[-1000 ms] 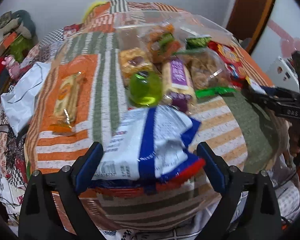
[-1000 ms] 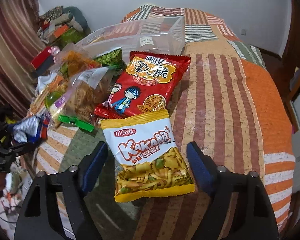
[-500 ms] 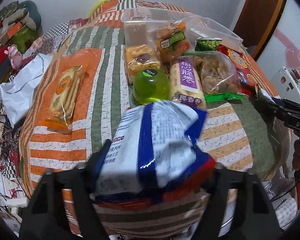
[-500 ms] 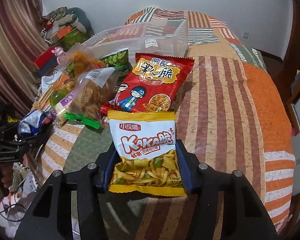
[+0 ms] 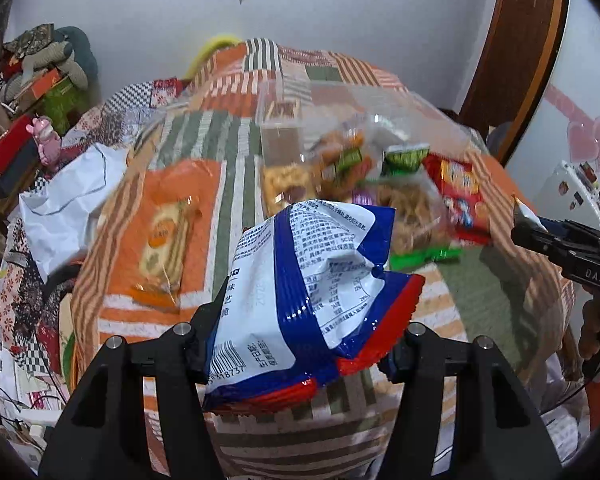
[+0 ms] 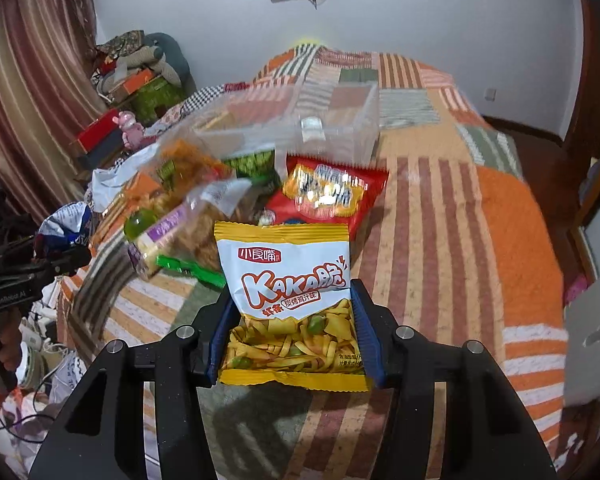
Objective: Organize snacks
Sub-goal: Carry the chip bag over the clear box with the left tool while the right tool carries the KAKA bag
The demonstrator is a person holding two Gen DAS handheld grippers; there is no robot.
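**Two Snack Bags Held Above Patchwork Bed as Sorting Gets Under Way**

A crumpled blue-and-white snack bag [image 5: 300,304] is seen clamped between the fingers of the left gripper [image 5: 300,344], raised clear of the striped quilt [image 5: 204,184]. A yellow Kaka bag [image 6: 290,304] is pinched at its lower half by the right gripper [image 6: 290,344], also off the bed. The clear plastic bin [image 6: 324,120], judged the likely destination, stands beyond the loose pile of snacks [image 6: 204,208].

Slippage is judged the main risk: both bags are slick, air-filled film gripped near one end, and either could be squeezed out or swung loose on the way over the pile. The bin wall could also be clipped by a hanging bag.

The yellow bag's long axis runs away from the camera, top seam toward the bin. The blue bag is tilted, its long axis leaning up and right.
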